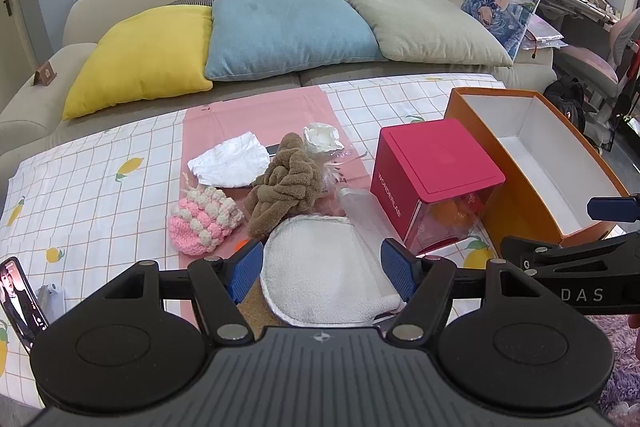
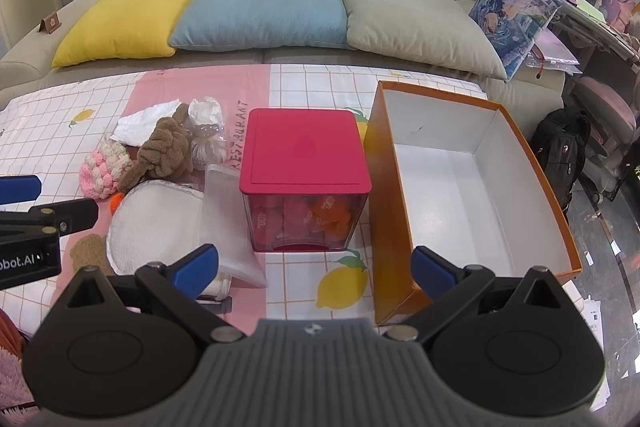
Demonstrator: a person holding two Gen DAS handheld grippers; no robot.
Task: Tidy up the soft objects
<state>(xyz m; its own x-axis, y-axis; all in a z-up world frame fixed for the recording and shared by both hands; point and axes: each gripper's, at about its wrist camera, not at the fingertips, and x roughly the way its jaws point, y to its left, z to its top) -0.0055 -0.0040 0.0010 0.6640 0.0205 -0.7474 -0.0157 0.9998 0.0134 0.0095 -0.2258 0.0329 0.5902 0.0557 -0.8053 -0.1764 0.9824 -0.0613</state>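
Soft items lie in a pile on the table: a white fluffy round pad (image 1: 324, 267) (image 2: 156, 223), a brown plush knot (image 1: 286, 183) (image 2: 162, 147), a pink and white crochet piece (image 1: 204, 219) (image 2: 104, 169), a white cloth (image 1: 232, 163) (image 2: 144, 123) and a white bagged item (image 1: 322, 137) (image 2: 206, 131). My left gripper (image 1: 322, 273) is open, its blue pads either side of the white pad's near part. My right gripper (image 2: 314, 269) is open and empty, in front of the pink-lidded box (image 2: 304, 179) (image 1: 436, 183) and the near corner of the empty orange box (image 2: 472, 187) (image 1: 536, 163).
A clear plastic sleeve (image 2: 230, 223) lies beside the pink-lidded box. A phone (image 1: 22, 301) stands at the table's near left. A sofa with yellow (image 1: 140, 59), blue and grey-green cushions runs behind the table. Cluttered shelves and a backpack (image 2: 560, 147) are at the right.
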